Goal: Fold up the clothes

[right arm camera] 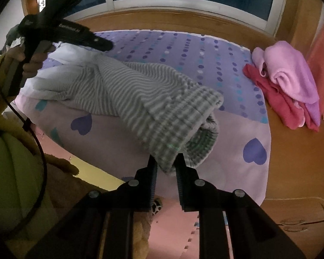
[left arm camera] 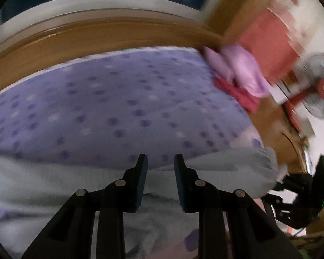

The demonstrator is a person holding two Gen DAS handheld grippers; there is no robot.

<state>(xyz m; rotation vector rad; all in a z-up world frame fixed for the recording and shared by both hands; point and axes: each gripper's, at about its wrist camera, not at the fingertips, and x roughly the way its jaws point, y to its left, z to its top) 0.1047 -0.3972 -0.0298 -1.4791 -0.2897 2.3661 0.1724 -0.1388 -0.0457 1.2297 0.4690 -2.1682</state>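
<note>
A grey-and-white striped knitted garment (right arm camera: pixel 140 90) lies stretched across a bed covered by a lilac sheet with purple dots and hearts (right arm camera: pixel 205 49), its long axis running from the bed's left edge, where the left gripper (right arm camera: pixel 97 41) is, toward the near edge, where the right gripper (right arm camera: pixel 166 168) is. The right gripper's jaws pinch the ribbed cuff or hem end of the garment; a fold of striped knit sits squeezed between the two black pads, and that end hangs lifted just above the sheet near the bed's near edge. In the left wrist view, the left gripper (left arm camera: pixel 161 172) has its jaws standing partly spread, with pale grey fabric (left arm camera: pixel 75 183) lying beneath and between them; whether the pads actually press on the cloth cannot be told, since the view is blurred. The garment looks soft and limp, twisted and bunched in the middle, wider and ribbed at the right gripper's end. Each hand sits at one end of the garment, so the coming move likely turns on pulling those ends apart to straighten it. A pink and magenta pile of folded clothes (right arm camera: pixel 287 82) rests on the wooden ledge (right arm camera: pixel 291 161) beside the bed's right edge
</note>
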